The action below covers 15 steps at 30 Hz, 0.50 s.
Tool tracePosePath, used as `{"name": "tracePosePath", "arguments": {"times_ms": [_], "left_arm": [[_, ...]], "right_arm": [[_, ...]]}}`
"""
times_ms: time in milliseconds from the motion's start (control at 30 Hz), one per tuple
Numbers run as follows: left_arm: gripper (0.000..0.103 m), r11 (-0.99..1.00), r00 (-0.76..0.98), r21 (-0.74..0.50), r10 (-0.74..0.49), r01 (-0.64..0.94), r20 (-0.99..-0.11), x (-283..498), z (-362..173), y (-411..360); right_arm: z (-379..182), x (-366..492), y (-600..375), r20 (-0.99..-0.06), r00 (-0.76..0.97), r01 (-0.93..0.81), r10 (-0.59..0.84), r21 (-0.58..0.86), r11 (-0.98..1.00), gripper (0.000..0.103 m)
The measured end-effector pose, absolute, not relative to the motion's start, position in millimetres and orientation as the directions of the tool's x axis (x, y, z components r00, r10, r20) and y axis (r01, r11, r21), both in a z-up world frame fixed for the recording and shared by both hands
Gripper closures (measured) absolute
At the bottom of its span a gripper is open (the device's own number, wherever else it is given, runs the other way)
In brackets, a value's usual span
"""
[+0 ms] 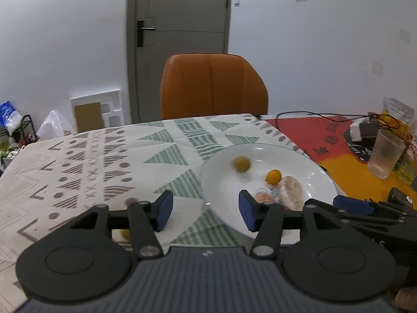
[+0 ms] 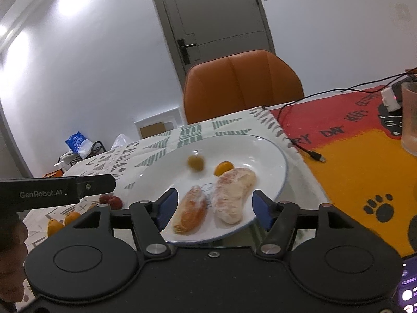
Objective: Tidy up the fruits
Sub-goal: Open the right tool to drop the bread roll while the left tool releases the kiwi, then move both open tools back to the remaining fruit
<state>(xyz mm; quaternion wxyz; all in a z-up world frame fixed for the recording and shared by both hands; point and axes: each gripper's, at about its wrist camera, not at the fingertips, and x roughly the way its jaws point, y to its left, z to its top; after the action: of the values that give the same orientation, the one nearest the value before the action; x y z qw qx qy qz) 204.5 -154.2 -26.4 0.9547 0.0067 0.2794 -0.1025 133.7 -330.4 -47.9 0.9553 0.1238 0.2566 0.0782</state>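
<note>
Two pomelo segments (image 2: 216, 203) lie pale and pinkish at lower centre of the white plate (image 2: 276, 156); a blurred yellow-green fruit (image 2: 196, 163) and an orange kumquat (image 2: 223, 168) sit beyond them; bare tablecloth (image 1: 104, 156) spreads left; right gripper (image 2: 215, 206) gapes around the segments, untouching; left gripper (image 1: 206, 210) open, empty, straddling the plate's rim.

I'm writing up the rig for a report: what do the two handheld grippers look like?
Both match: the left gripper and right gripper have matte black bodies with round pivot housings, silver bolts, black linkage bars and blue-padded fingers. The left one's side, seen from the right wrist view, carries white "GenRobot.AI" lettering. No cables or sleeves show.
</note>
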Motion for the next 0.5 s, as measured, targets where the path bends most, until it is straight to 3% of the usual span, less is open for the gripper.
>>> {"name": "tracePosePath", "arguments": {"times_ms": [500], "left_arm": [[0.043, 0.995, 0.849, -0.080, -0.090, 0.057, -0.520, 183, -23, -88]], "right_arm": [[-38, 136, -280, -0.474, 0.838, -0.173, 0.270, 0.239, 0.956, 0.030]]}}
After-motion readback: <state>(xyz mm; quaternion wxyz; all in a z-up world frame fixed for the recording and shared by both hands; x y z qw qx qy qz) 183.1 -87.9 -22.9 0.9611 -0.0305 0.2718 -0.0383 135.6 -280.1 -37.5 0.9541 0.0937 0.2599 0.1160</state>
